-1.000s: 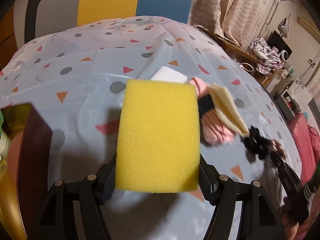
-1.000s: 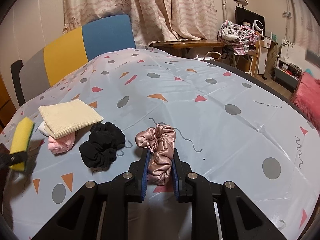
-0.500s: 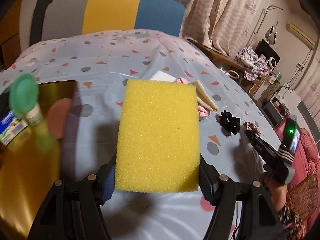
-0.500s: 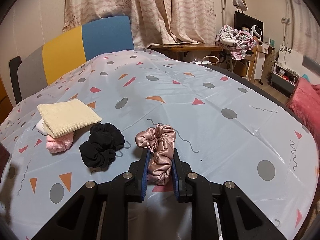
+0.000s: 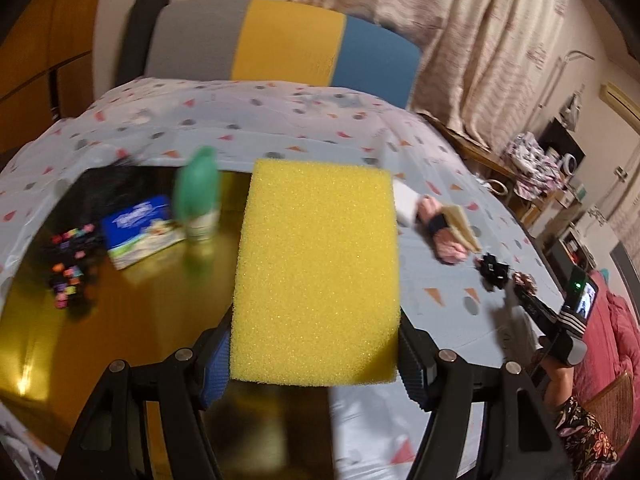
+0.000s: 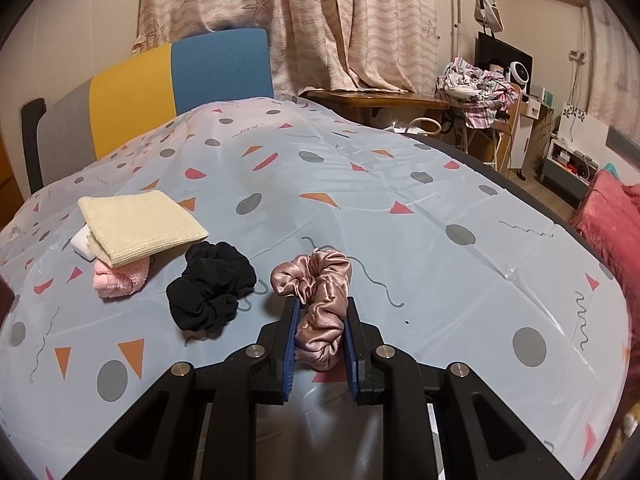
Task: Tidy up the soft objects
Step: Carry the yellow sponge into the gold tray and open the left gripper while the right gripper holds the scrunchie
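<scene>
The left gripper (image 5: 314, 364) is clamped on a yellow sponge (image 5: 316, 276), which is gripped by its 2 long side edges near the lower end and held flat, face up toward the camera. The sponge is held over the right edge of a glossy gold tray (image 5: 120, 320); whether it is touching the tray cannot be told. On the tray, left of the sponge, a green-capped bottle (image 5: 197, 196) is seen standing just beside a blue tissue pack (image 5: 140, 230), and a cluster of small coloured clips (image 5: 70, 268) lies farther left. The view is motion-blurred.

The right gripper (image 6: 320, 340) is closed on a pink satin scrunchie (image 6: 318, 300), pinched between both pads, with its lower end at the patterned tablecloth (image 6: 400, 208); contact cannot be confirmed. A black scrunchie (image 6: 210, 294) lies just left of the pink satin scrunchie, apart from it. Farther left, a folded cream cloth (image 6: 136, 226) is stacked on a pink towel (image 6: 120, 278), with a white block (image 6: 82, 242) under the cloth's left edge.

Right of and behind the pink satin scrunchie, the tablecloth is seen as open surface out to the table's dark curved edge. A chair back (image 6: 160, 88) in grey, yellow and blue stands beyond the far edge.
</scene>
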